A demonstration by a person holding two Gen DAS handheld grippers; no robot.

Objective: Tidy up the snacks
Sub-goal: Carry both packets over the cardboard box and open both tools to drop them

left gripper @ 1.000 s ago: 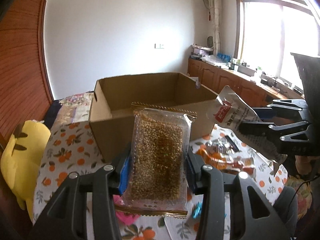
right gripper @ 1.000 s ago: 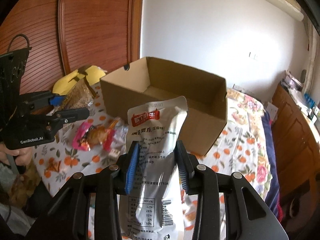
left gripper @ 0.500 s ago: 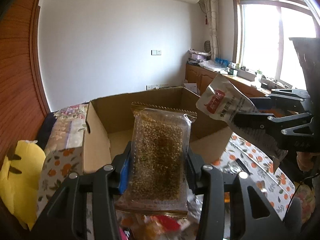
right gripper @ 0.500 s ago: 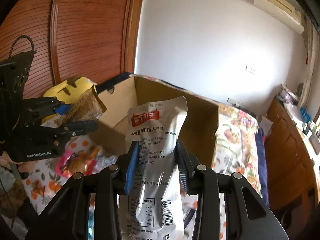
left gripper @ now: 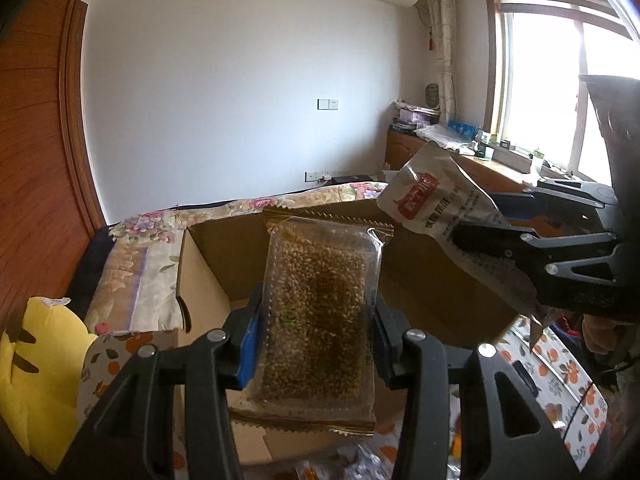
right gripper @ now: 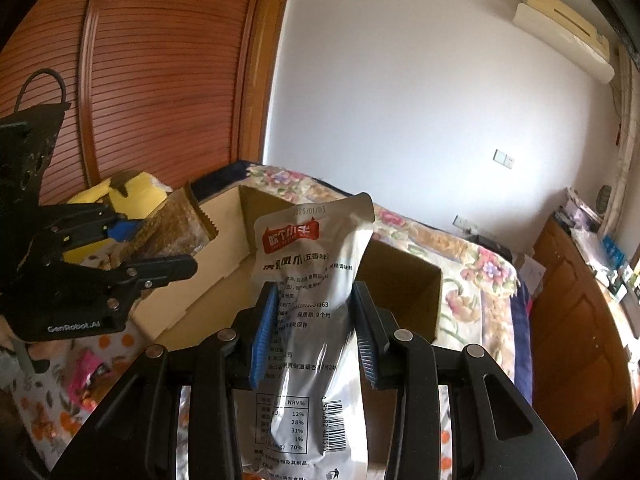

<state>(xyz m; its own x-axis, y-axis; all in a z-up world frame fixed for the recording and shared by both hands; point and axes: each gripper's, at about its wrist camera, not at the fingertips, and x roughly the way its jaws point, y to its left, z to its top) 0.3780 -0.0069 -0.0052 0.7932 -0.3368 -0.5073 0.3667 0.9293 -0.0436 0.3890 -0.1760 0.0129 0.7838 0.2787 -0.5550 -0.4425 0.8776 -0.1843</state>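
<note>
My left gripper (left gripper: 316, 324) is shut on a clear packet of brown grain cake (left gripper: 320, 312), held upright over the near part of an open cardboard box (left gripper: 208, 280). My right gripper (right gripper: 314, 320) is shut on a silver pouch with a red label (right gripper: 308, 280), also held over the box (right gripper: 400, 280). In the left wrist view the right gripper (left gripper: 496, 224) and its pouch (left gripper: 432, 200) hang above the box's right side. In the right wrist view the left gripper (right gripper: 160, 248) and its grain packet (right gripper: 168, 228) stand at the box's left wall.
The box rests on a bed with an orange-patterned cloth (left gripper: 560, 368) and a floral quilt (right gripper: 460, 248). A yellow plush toy (left gripper: 36, 368) lies left of the box. Loose snack packets (right gripper: 86, 376) lie on the cloth near me. A wooden cabinet (right gripper: 580, 340) stands at the right.
Both grippers have moved forward with their packets, from in front of the box to above its opening. The box now fills the lower part of both views.
</note>
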